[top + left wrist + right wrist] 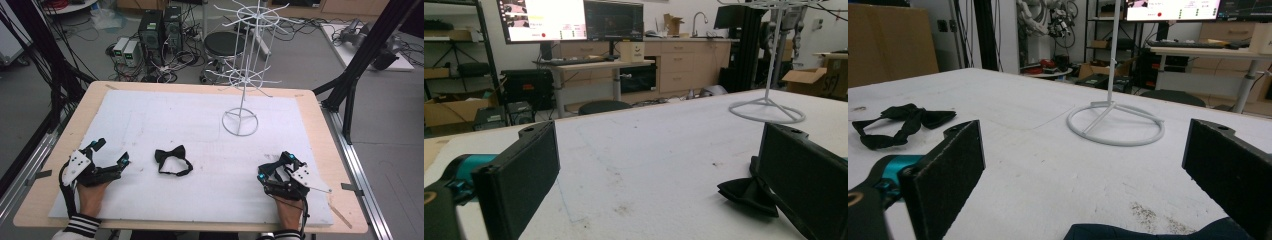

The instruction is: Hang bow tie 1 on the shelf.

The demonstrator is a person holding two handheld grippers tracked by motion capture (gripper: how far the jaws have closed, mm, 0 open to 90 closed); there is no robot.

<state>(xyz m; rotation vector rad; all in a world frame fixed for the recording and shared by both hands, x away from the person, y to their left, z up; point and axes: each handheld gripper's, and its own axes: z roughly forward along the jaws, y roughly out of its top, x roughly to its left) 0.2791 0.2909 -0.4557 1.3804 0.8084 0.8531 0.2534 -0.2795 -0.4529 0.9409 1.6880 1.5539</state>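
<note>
A black bow tie [172,161] with its strap looped lies flat on the white mat, front and centre. My left gripper [112,151] rests on the mat to its left, open and holding nothing. In the left gripper view the wide-apart jaws frame bare mat, and the bow tie [746,192] peeks out from behind the right jaw. My right gripper [274,166] sits open at the front right. Its own view has the bow tie [898,122] far off to the left. A dark shape [1148,232] lies at that view's bottom edge; I cannot tell what it is.
A white wire display rack [241,75] with hook arms stands on a ring base [240,122] at the back centre-right of the mat [150,115]. The wooden table edge [320,145] borders the mat. Black frame posts [350,85] rise at the right.
</note>
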